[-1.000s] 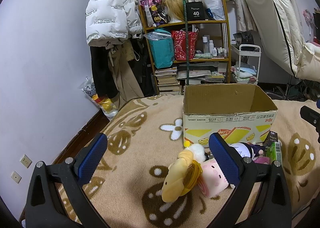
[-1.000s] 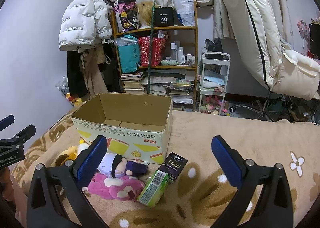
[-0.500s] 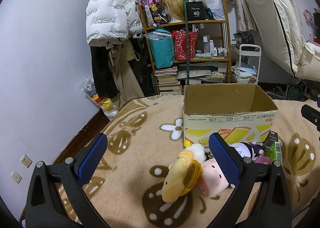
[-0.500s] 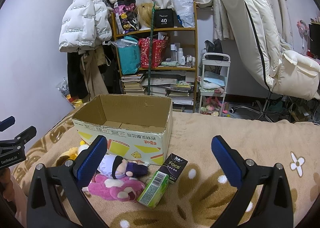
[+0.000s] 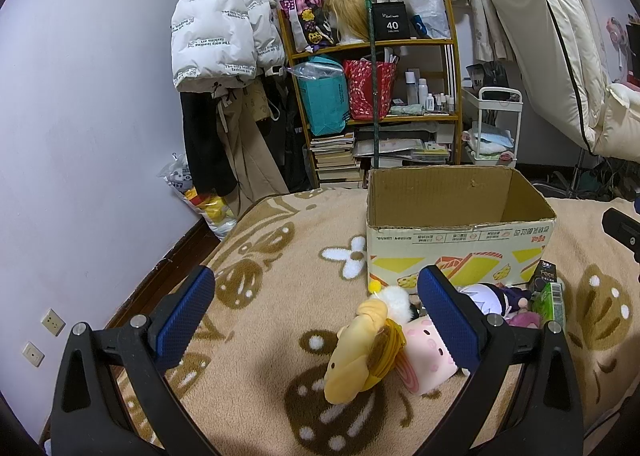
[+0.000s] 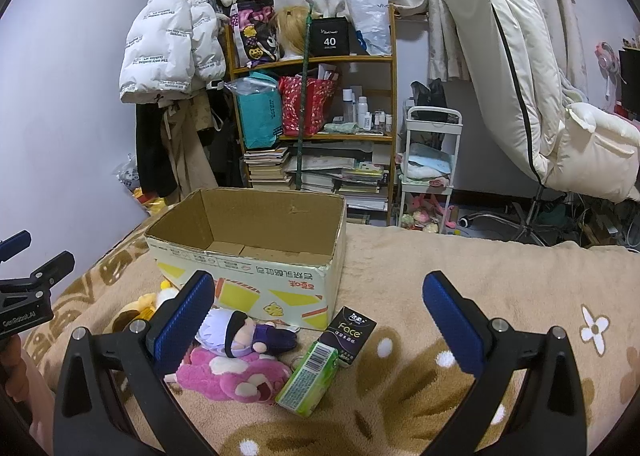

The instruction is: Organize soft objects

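An open cardboard box (image 5: 460,252) (image 6: 256,280) stands on the patterned blanket, empty as far as I see. In front of it lie soft toys: a yellow plush (image 5: 360,352), a pink square plush (image 5: 424,356), a purple-and-white doll (image 6: 240,332) and a magenta plush (image 6: 232,374). A green tissue pack (image 6: 308,380) and a black "Face" pack (image 6: 354,330) lie beside them. My left gripper (image 5: 316,312) is open and empty, hovering near the yellow plush. My right gripper (image 6: 316,316) is open and empty above the packs.
The beige blanket (image 6: 460,268) covers the bed; its edge drops to the floor at the left (image 5: 168,268). Behind stand a cluttered shelf (image 6: 316,116), hanging coats (image 5: 216,56), a white cart (image 6: 430,160) and a folded mattress (image 6: 516,76).
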### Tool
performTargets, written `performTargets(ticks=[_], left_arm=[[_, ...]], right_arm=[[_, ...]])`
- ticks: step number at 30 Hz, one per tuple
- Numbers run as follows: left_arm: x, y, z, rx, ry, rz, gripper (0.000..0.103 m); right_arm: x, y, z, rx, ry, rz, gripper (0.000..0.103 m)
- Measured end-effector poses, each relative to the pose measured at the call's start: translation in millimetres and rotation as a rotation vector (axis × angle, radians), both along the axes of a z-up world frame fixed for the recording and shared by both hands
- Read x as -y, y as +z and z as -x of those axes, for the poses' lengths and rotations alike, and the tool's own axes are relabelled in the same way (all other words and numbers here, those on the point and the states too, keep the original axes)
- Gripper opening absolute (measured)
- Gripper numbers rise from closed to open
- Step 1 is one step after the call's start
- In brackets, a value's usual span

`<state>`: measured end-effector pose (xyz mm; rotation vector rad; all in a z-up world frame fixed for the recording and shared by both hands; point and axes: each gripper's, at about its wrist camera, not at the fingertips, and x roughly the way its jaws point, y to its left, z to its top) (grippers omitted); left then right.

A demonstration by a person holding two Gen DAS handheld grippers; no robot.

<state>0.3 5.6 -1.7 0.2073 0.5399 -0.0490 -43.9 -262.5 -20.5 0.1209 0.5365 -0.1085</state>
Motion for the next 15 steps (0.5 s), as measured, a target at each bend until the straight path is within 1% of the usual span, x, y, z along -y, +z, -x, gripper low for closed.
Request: performTargets(ticks=[15], left_arm=[[0.2, 0.0, -0.1, 0.0, -0.001, 0.0, 0.1]], right_arm=[[-0.5, 0.1, 0.1, 0.0, 0.001, 0.001, 0.103]])
